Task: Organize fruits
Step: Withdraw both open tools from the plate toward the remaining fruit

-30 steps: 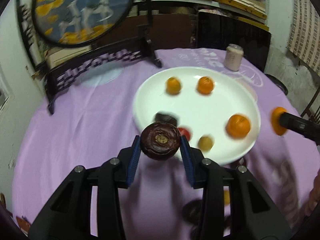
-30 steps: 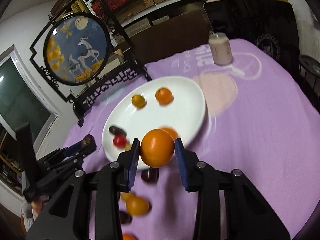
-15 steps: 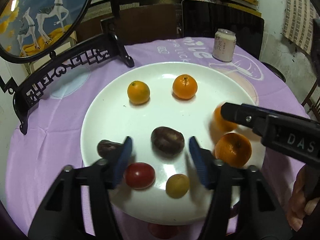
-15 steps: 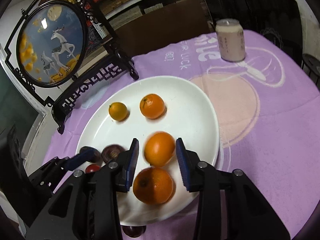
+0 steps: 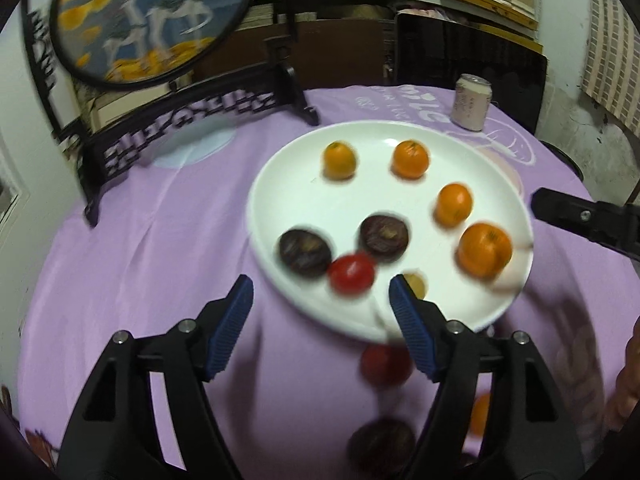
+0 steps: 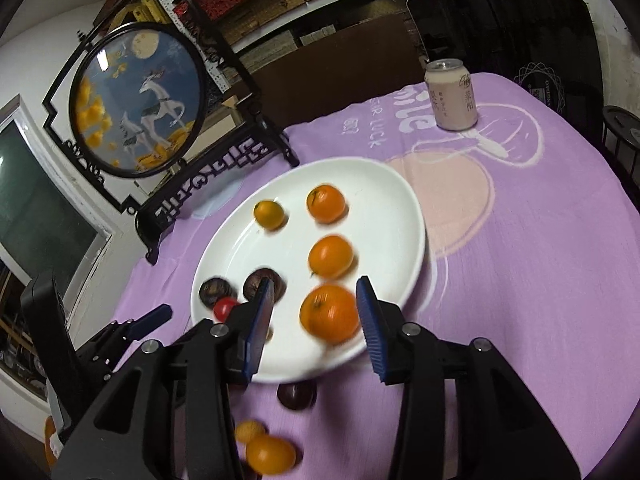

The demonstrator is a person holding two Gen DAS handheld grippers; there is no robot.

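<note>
A white plate (image 5: 400, 148) on the purple cloth holds several oranges, two dark purple fruits (image 5: 384, 232) (image 5: 305, 253), a red tomato (image 5: 352, 274) and a small yellow fruit (image 5: 415, 283). My left gripper (image 5: 320, 300) is open and empty just in front of the plate's near rim. My right gripper (image 6: 314, 308) is open above the plate (image 6: 384, 184), its jaws either side of a large orange (image 6: 330, 312) that lies on the plate. Loose fruit lies on the cloth in front of the plate: a red one (image 5: 386, 364), a dark one (image 6: 296, 395) and small orange ones (image 6: 270, 454).
A pink drink can (image 6: 450, 94) stands behind the plate. A round painted screen on a black carved stand (image 6: 136, 100) stands at the back left. A dark chair (image 5: 468, 52) is behind the table. The other gripper's tip (image 5: 584, 216) shows at the right.
Both grippers let go of their fruit on the plate and opened: the left released a dark purple fruit, the right an orange. Both have since drawn back toward the near rim.
</note>
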